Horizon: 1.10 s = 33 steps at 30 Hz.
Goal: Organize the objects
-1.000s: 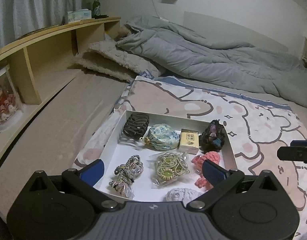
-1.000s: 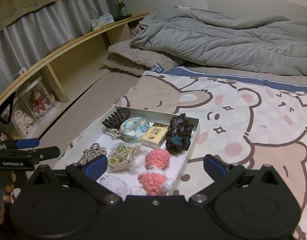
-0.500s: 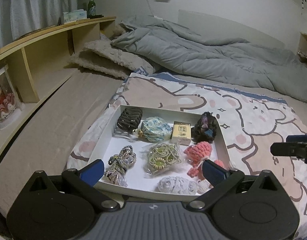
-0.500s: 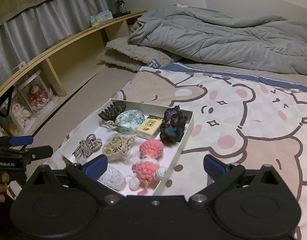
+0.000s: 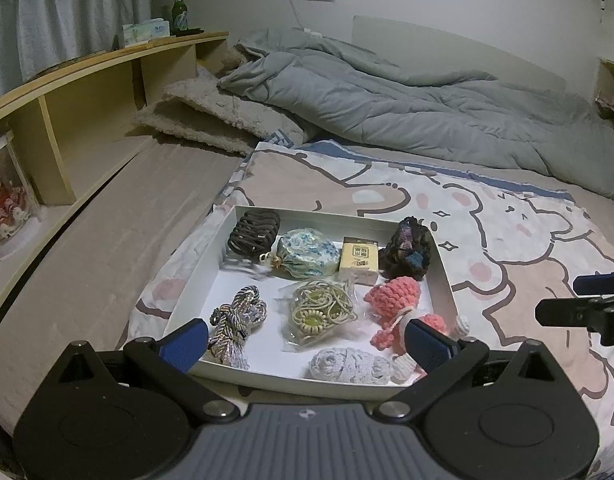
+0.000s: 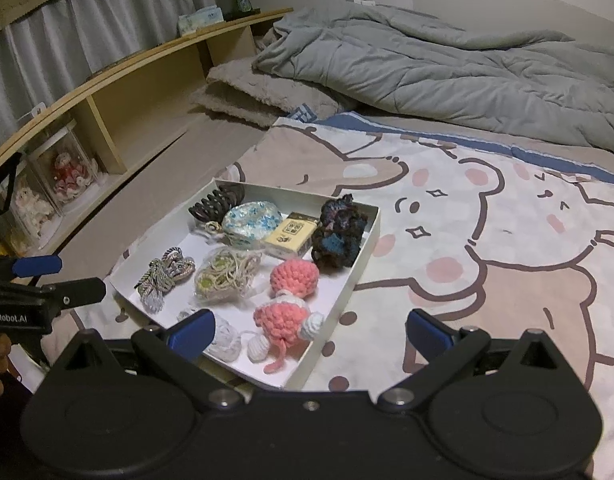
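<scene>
A shallow white box point(image 5: 441, 264) point(image 6: 359, 256) lies on the bear-print blanket. It holds a brown claw clip point(image 5: 253, 232), a blue floral pouch point(image 5: 307, 254), a yellow card box point(image 5: 359, 260), a dark scrunchie point(image 5: 407, 249), a braided cord point(image 5: 237, 322), a bagged bundle of hair ties point(image 5: 319, 312), a pink crochet doll point(image 5: 395, 304) point(image 6: 287, 300) and a pale crochet piece point(image 5: 349, 366). My left gripper point(image 5: 307, 340) is open and empty over the box's near edge. My right gripper point(image 6: 309, 330) is open and empty at the box's near right corner.
A grey duvet point(image 5: 407, 100) and beige pillows point(image 5: 211, 120) lie at the head of the bed. A wooden shelf point(image 5: 87, 92) runs along the left, with a green bottle point(image 5: 179, 12), a tissue box and display cases. The blanket point(image 6: 487, 240) spreads right of the box.
Both grippers have drawn back and up from the box, so it sits farther ahead in both views. Both stay open and the objects in the box have not moved.
</scene>
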Motion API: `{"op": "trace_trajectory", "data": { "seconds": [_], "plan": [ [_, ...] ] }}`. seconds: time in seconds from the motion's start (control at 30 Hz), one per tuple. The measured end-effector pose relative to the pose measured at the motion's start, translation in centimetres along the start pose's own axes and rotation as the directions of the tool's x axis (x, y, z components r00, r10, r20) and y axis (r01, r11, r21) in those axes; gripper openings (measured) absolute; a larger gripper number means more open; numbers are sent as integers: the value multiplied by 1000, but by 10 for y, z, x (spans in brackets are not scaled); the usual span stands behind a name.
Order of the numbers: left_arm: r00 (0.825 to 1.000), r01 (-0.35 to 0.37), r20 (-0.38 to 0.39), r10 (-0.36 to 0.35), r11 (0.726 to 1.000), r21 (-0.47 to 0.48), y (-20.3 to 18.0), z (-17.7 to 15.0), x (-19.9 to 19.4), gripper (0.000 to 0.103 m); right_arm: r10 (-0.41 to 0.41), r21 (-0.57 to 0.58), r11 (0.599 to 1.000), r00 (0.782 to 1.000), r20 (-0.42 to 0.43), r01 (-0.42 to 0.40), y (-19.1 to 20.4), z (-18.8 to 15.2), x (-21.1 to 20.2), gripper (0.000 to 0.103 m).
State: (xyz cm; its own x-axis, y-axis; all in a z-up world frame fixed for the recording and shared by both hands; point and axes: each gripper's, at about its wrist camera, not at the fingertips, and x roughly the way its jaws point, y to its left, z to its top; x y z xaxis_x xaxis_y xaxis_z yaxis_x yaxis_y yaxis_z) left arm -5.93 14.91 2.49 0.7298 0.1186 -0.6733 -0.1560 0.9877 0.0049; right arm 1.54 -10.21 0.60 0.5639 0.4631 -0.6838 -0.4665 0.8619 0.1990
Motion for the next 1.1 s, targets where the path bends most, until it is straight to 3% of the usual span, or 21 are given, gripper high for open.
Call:
{"op": "trace_trajectory", "data": {
  "seconds": [1.1],
  "plan": [
    [1000,4,-9,-4,1000,3,-3,0,4,103,3,-12,1000,1000,-12,-3,3,1,5,103]
  ]
}}
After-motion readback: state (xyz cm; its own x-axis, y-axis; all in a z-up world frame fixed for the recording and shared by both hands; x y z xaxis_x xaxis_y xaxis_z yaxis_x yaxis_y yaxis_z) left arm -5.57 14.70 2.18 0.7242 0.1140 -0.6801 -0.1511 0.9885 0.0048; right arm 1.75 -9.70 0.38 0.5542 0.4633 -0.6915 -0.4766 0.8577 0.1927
